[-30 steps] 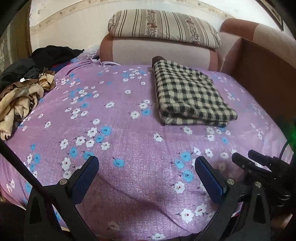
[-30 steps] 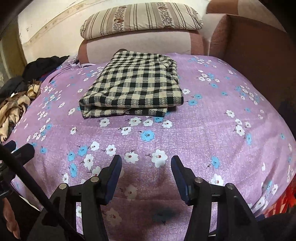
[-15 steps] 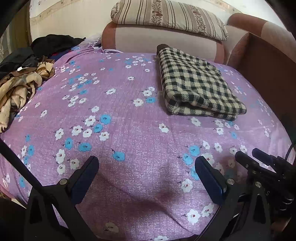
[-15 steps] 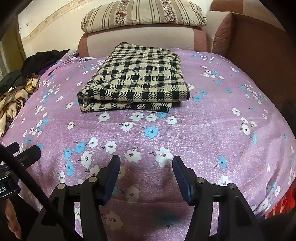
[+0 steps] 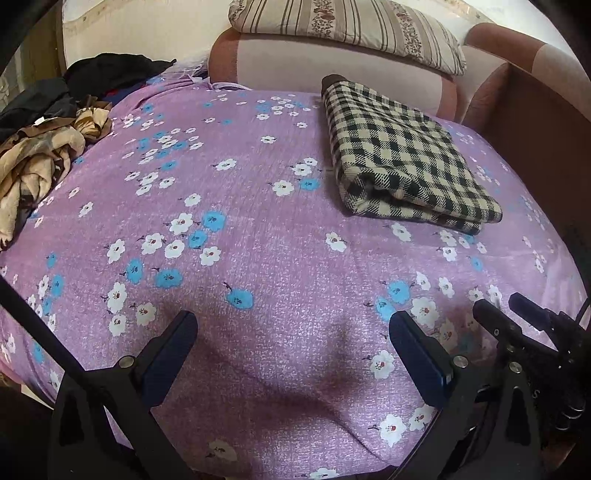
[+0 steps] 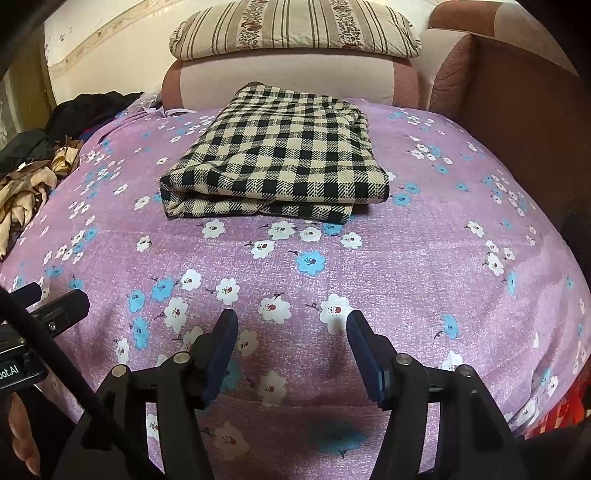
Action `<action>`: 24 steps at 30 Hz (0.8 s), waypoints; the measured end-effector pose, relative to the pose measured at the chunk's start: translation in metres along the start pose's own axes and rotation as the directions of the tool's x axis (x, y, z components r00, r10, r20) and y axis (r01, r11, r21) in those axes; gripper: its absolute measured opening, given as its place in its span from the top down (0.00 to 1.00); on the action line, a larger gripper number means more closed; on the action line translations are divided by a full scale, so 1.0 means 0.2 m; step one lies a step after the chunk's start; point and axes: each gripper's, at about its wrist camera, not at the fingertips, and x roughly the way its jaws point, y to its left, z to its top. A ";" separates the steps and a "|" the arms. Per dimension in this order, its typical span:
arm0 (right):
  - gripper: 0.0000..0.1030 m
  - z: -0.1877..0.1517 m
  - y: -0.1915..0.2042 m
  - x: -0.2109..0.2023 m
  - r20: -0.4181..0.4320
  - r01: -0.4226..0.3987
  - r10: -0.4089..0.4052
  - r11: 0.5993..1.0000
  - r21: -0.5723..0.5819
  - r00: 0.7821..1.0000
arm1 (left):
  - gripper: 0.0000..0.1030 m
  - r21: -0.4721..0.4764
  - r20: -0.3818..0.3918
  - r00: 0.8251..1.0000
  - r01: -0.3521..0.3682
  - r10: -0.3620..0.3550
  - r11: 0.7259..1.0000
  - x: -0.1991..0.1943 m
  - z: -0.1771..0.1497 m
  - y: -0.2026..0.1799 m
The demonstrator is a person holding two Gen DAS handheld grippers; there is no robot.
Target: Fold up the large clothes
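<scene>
A black and cream checked garment [image 5: 402, 155] lies folded in a neat rectangle on the purple flowered bedsheet [image 5: 258, 229], toward the far right; it also shows in the right wrist view [image 6: 284, 155] straight ahead. My left gripper [image 5: 291, 325] is open wide and empty, low over the near part of the sheet, well short of the garment. My right gripper [image 6: 291, 325] is open and empty, also over the near sheet, apart from the garment.
A heap of unfolded tan and black clothes [image 5: 48, 140] lies at the far left edge of the bed, also in the right wrist view [image 6: 33, 173]. A striped pillow [image 5: 343, 26] rests on the padded headboard [image 5: 325, 62]. A brown side panel [image 6: 517, 122] borders the right.
Both grippers have moved forward a little toward the folded garment, which looms larger. Both stay open and empty.
</scene>
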 end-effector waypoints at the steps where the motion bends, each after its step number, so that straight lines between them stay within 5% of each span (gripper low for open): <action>1: 0.36 0.00 0.00 0.00 0.000 0.001 -0.001 1.000 -0.002 1.000 | 0.00 0.001 -0.002 1.000 -0.002 0.002 1.000 0.00 0.00 0.00; 24: 0.34 -0.01 0.01 0.00 0.012 0.014 -0.014 1.000 -0.012 1.000 | 0.00 -0.008 -0.055 0.998 0.028 -0.028 1.000 0.03 -0.03 -0.02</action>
